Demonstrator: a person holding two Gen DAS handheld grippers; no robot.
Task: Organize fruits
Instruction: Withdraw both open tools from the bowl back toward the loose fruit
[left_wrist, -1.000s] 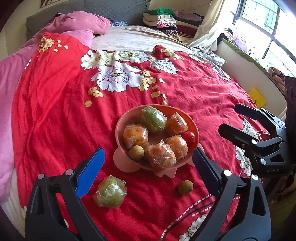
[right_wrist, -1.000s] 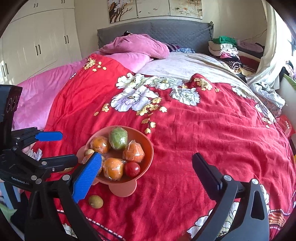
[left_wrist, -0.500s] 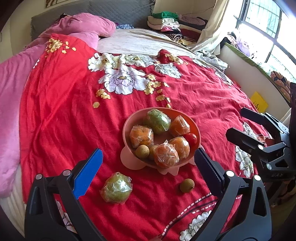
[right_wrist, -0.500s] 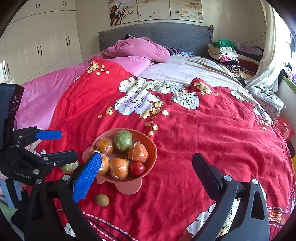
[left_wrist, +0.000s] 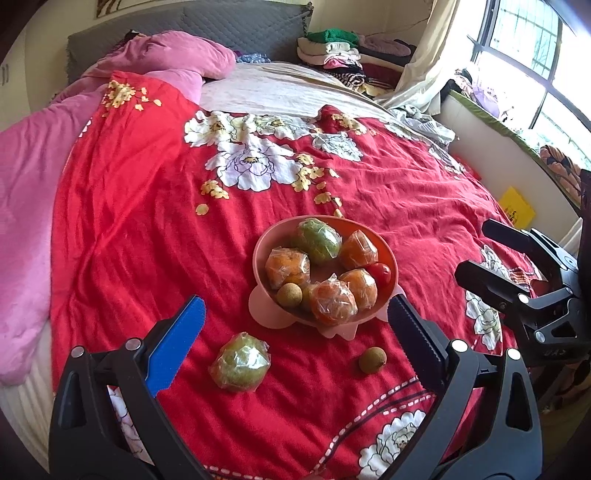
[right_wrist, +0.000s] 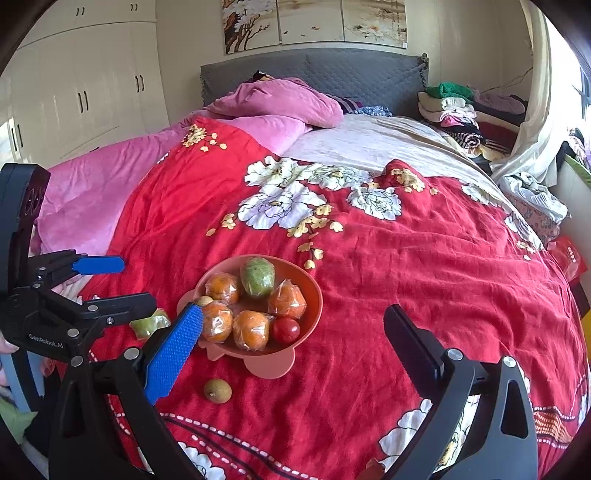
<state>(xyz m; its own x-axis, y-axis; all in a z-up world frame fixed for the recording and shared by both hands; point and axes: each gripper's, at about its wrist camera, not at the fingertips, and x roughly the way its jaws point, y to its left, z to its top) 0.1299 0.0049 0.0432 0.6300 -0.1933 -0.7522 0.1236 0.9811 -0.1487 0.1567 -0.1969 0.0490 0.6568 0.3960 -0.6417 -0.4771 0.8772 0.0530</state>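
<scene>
The wrapped green fruit (left_wrist: 241, 363) and the small longan (left_wrist: 372, 360) lie loose on the red bedspread (left_wrist: 147, 221), just in front of the pink bowl (left_wrist: 392, 260). We expect slippery film and soft bedding could let them roll or slip. Our left gripper (left_wrist: 295, 347) and right gripper (right_wrist: 293, 341) hover low, level, fingers spread, holding nothing.

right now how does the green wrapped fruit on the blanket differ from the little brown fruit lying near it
The green fruit in crinkly clear plastic wrap is much larger than the small round brown fruit. The green one is wrapped and shiny; the brown one is bare and dull. The green one lies left of the pink bowl's foot, the brown one in front of it. Both rest on the red floral blanket, outside the bowl, with neither tongs touching them.
</scene>
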